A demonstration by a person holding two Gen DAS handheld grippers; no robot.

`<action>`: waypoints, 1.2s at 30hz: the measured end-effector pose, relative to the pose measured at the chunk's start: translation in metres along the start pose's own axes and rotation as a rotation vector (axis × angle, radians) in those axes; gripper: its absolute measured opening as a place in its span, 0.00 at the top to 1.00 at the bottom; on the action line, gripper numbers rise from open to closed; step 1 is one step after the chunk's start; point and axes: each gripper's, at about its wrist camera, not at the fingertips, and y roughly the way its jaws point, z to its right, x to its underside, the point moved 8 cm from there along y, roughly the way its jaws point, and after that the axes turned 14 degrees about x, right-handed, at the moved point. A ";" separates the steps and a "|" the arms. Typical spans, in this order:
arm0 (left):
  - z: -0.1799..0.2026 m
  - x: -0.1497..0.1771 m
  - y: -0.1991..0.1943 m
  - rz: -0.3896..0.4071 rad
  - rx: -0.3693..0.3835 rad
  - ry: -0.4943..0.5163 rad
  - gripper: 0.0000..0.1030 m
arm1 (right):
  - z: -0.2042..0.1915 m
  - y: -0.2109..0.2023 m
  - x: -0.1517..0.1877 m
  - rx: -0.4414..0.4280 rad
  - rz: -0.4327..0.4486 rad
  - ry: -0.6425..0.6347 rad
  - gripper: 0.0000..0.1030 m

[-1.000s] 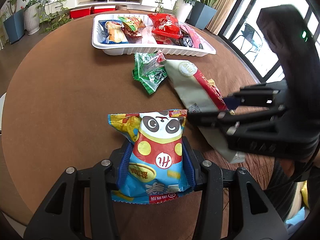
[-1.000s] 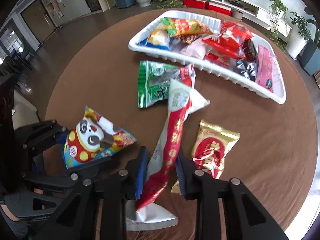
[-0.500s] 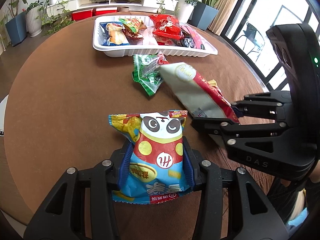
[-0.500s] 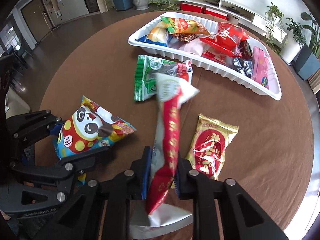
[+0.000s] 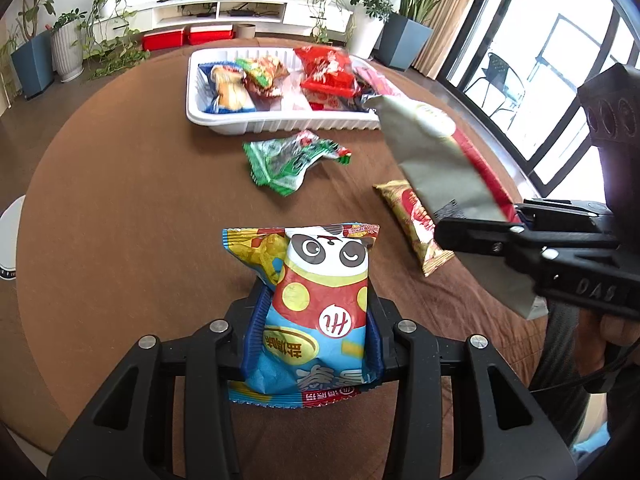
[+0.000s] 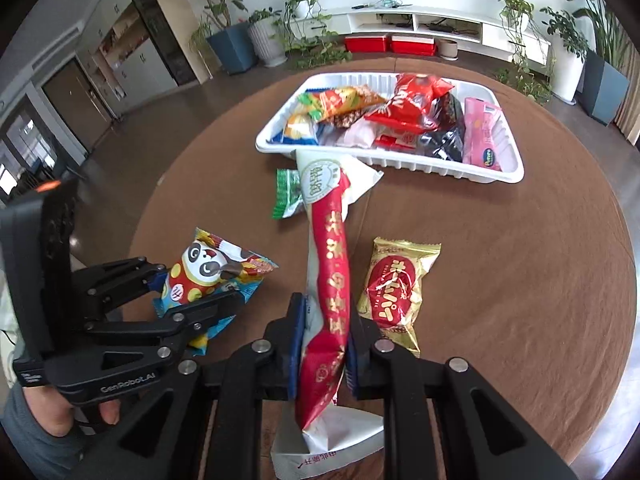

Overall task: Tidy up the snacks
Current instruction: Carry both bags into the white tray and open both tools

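A panda-printed snack bag [image 5: 324, 304] stands between the blue pads of my left gripper [image 5: 316, 320], whose jaws are closing and pinch its sides; it also shows in the right wrist view as the panda bag [image 6: 208, 276]. My right gripper [image 6: 324, 340] is shut on a long red-and-white snack bag [image 6: 330, 256], held tilted above the table with its top end toward the white tray [image 6: 500, 176]. In the left wrist view that long bag [image 5: 436, 160] hangs from the right gripper [image 5: 500, 220]. The tray [image 5: 280, 124] holds several snack packets.
A green packet [image 5: 292, 160] lies on the brown round table [image 5: 120, 200] just in front of the tray. A gold-and-red packet [image 6: 394, 292] lies right of my right gripper. Potted plants, a low white shelf and glass doors ring the table.
My right gripper shut on the long red-and-white bag and raised it off the table, uncovering the gold packet in the left view. The left gripper stayed put around the panda bag.
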 end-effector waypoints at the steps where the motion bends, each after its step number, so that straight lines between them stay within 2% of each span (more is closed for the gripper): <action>1: 0.002 -0.002 -0.003 0.005 0.008 0.002 0.63 | 0.003 -0.005 -0.002 -0.019 0.008 0.019 0.82; 9: 0.011 -0.045 -0.029 0.075 0.030 0.027 0.63 | 0.047 -0.018 -0.043 -0.035 0.061 0.131 0.82; 16: -0.001 -0.112 -0.040 0.132 0.002 0.055 0.63 | 0.089 -0.025 -0.096 -0.028 0.114 0.223 0.82; 20: -0.017 -0.155 -0.041 0.167 -0.012 0.042 0.63 | 0.092 -0.022 -0.126 -0.047 0.118 0.235 0.82; 27: -0.055 -0.211 -0.009 0.145 -0.067 0.023 0.63 | 0.059 0.017 -0.183 -0.099 0.051 0.202 0.82; 32: -0.083 -0.224 0.027 0.126 -0.051 -0.016 0.63 | 0.042 0.062 -0.203 -0.069 -0.018 0.182 0.82; 36: -0.095 -0.220 0.058 0.085 -0.048 -0.027 0.63 | 0.043 0.095 -0.204 -0.041 -0.069 0.191 0.81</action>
